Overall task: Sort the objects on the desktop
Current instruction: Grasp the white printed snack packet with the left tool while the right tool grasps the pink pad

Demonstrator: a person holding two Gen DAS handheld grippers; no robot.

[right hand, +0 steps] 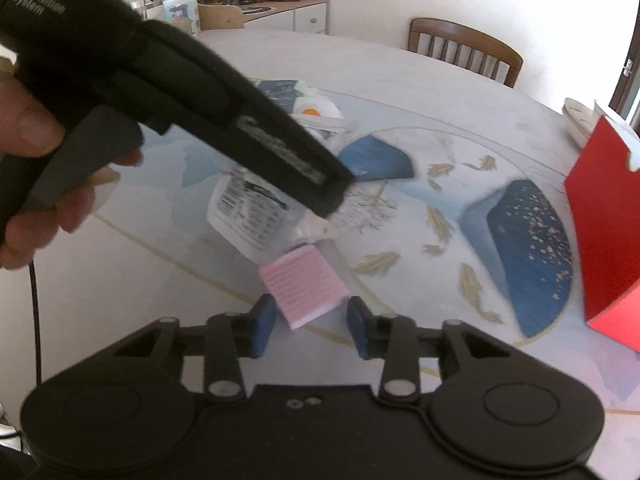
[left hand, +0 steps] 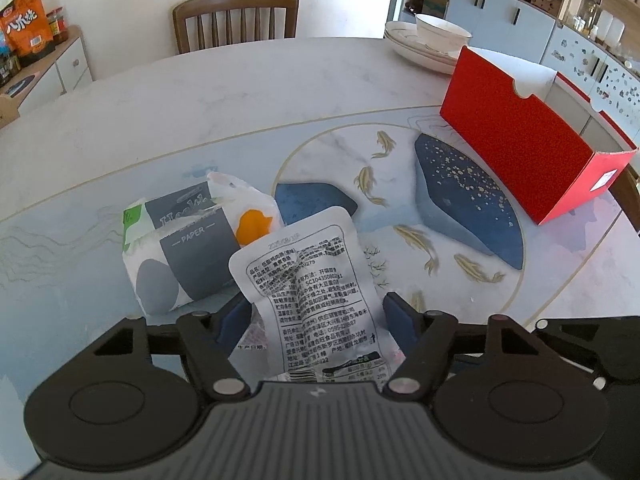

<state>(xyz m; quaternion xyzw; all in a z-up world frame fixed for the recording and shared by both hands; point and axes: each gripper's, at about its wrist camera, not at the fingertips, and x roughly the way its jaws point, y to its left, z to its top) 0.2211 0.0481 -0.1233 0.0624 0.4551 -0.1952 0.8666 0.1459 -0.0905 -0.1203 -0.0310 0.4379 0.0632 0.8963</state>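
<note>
A white snack pouch with black print stands tilted between my left gripper's blue pads, which press on its two edges; its middle is buckled. In the right wrist view the same pouch lies partly hidden under the left gripper's black body, held by a hand. My right gripper is shut on a pink ribbed block just above the table. An open red box stands at the right, also in the right wrist view.
A tissue pack marked PAPER lies just left of the pouch on the patterned round table. Stacked plates with a bowl stand behind the red box. A wooden chair is at the far edge, with cabinets along the walls.
</note>
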